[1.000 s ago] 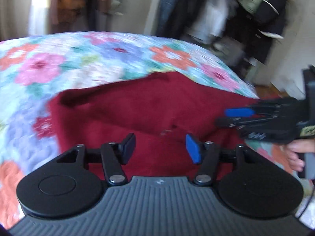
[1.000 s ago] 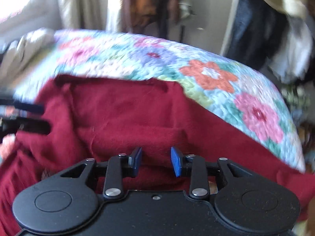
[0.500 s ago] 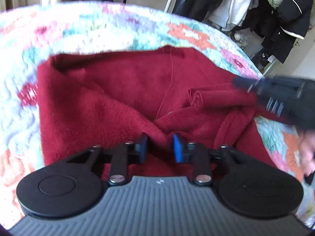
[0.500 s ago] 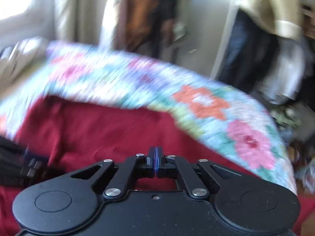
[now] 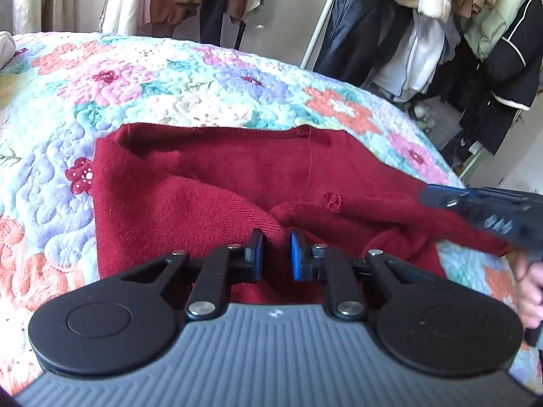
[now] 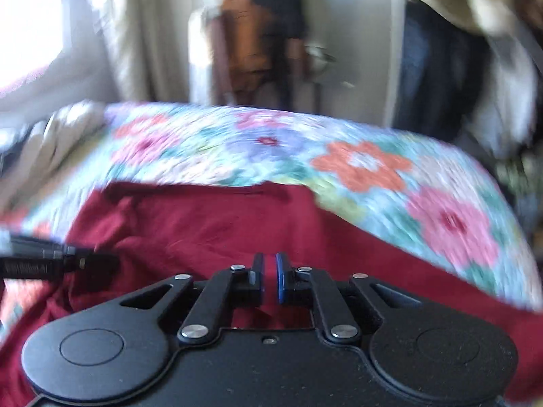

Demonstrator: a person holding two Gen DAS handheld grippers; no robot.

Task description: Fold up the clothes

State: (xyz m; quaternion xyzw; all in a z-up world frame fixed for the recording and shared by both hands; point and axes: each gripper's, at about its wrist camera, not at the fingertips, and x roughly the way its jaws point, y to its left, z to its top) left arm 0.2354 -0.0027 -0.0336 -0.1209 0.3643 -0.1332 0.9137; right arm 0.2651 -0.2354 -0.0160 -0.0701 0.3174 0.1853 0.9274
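**Both claws pinching the sweater, fold under way**

A floral quilt (image 5: pixel 142 78) covers the bed; the red sweater (image 5: pixel 217 176) lies rumpled on it. Left claw (image 5: pixel 275 254) pinches a ridge of knit; right claw (image 6: pixel 268 278), nearly closed, grips cloth. Next, probably: lift together and lay it flat.

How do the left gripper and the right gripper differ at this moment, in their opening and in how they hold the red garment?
The left gripper has a wider gap, with a bunched fold of the red garment between its pads; the right gripper is almost closed, pinching a thin layer. The left wrist view is sharp, while the right wrist view is blurred. Both have blue pads and hold the same garment on the floral quilt.
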